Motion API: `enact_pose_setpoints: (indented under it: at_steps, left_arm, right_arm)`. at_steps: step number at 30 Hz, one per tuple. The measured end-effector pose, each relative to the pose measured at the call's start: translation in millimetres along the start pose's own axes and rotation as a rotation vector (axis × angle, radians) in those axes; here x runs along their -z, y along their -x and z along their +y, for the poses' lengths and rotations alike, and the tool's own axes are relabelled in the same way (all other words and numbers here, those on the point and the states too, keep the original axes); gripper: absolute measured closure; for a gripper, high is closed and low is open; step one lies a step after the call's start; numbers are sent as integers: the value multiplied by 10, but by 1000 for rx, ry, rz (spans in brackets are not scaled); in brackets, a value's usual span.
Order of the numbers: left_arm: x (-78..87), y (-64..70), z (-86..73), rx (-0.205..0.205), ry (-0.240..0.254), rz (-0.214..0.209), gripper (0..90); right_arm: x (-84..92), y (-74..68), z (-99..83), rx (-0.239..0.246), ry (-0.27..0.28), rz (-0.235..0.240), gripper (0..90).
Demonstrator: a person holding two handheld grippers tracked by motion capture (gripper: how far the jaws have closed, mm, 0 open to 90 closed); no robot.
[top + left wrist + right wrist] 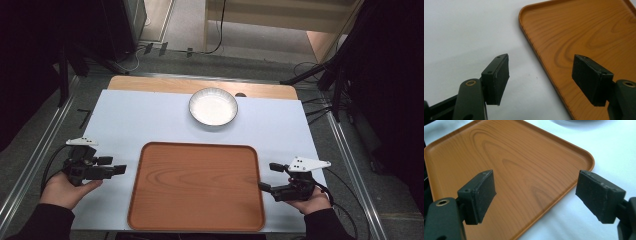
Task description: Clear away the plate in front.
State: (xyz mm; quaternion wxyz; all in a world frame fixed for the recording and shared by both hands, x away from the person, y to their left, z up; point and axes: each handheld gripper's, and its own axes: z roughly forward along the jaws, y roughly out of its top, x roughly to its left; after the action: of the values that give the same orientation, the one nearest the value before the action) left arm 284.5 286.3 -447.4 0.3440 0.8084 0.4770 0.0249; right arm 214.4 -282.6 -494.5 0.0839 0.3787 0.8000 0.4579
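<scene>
fingers (496,80) wide apart, nothing held

you have one rectangular wood-grain brown tray (196,186) at lower centre, one round white bowl (213,106) at upper centre, and two black two-jaw grippers.

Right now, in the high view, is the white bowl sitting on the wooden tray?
No. The white bowl rests on the pale table cover beyond the wooden tray, whose surface is bare.
</scene>
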Motion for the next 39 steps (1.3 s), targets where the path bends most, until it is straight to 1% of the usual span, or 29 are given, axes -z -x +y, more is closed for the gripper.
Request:
enact_pose_setpoints:
  at_steps: [1,3,4,5,9,10,13,17,18,19,20,21,22,23,24,25,29,32,34,35,36,38,39]
  left_arm:
    - [0,0,0,0,0,0,309]
    - [-2,-11,79,3,-2,2,312]
    - [-2,-11,79,3,-2,2,316]
    - [-12,-12,132,0,-3,-2,321]
    - [-50,4,224,-9,-12,-10,335]
    - [-50,4,224,-9,-12,-10,336]
    - [-70,15,297,-13,-5,-13,346]
    - [-84,16,352,-13,-2,-16,353]
    - [-97,17,393,0,-9,-13,345]
    - [-97,17,393,0,-9,-13,334]
    - [-103,15,415,11,-16,-12,334]
    - [-100,26,455,3,-6,13,332]
    - [-95,36,471,-10,3,22,345]
    - [-96,41,487,-10,7,15,348]
    - [-106,42,505,-1,2,4,348]
    - [-118,46,523,2,-5,7,349]
    - [-158,62,575,-4,-16,1,346]
    - [-213,70,650,-7,-27,-14,341]
    - [-226,71,668,-10,-29,-14,337]
    - [-259,67,707,-13,-36,-16,334]
    - [-259,67,707,-13,-36,-16,333]
    - [-312,65,776,-9,-42,-14,330]
    - [-312,65,776,-9,-42,-14,330]
  right_arm:
    - [0,0,0,0,0,0,165]
    - [-1,0,0,-5,1,-1,165]
    - [1,1,0,-4,2,-1,165]
    - [3,1,1,-3,2,-2,165]
    - [3,1,1,-4,2,-1,166]
    - [3,1,1,-4,2,-1,166]
    - [3,4,-1,-5,1,-3,168]
    - [5,5,-1,-7,0,-4,168]
    - [2,6,-1,-4,1,-3,168]
    - [2,6,-1,-4,1,-3,168]
    - [0,4,-1,-5,2,-3,168]
    - [1,4,0,-5,1,-2,168]
    - [-2,3,-1,-8,1,-2,169]
    - [-6,2,-2,-9,2,-3,169]
    - [-10,6,-3,-3,2,-4,169]
    - [-13,5,-2,-4,-3,0,169]
    - [-18,-2,0,-9,-6,2,169]
    - [-18,0,0,-3,-3,1,170]
    - [-19,-2,0,-6,-3,-1,173]
    - [-18,1,-1,-8,-8,-7,176]
    - [-18,1,-1,-8,-8,-7,176]
    - [-14,6,0,-9,-5,-7,178]
    - [-14,5,1,-12,-3,-7,178]
